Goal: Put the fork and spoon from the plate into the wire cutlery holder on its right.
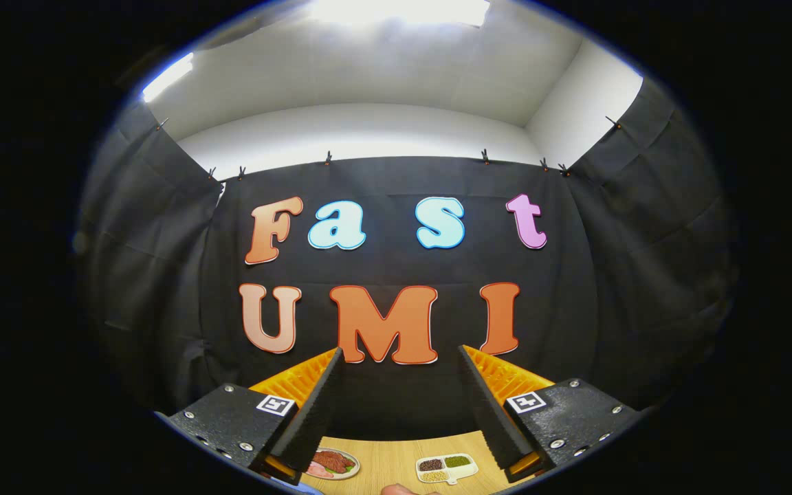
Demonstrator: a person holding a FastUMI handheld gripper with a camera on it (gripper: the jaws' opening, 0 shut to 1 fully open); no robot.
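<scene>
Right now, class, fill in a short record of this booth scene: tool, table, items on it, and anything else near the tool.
tool: fingers spread wide apart, nothing between them, raised and aimed at the booth's black cloth wall
table: wooden top, seen low between the fingers
item one: picture card of a plate of food, beside the left finger
item two: picture card of a divided tray of grains, beside the right finger
near edge: a fingertip-like shape, too little to tell

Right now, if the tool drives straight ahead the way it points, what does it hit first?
Likely the black cloth booth wall. The tool is open, holds nothing and aims above the light wooden table; nothing shows between its fingers before the cloth, though depth is unclear.
</scene>
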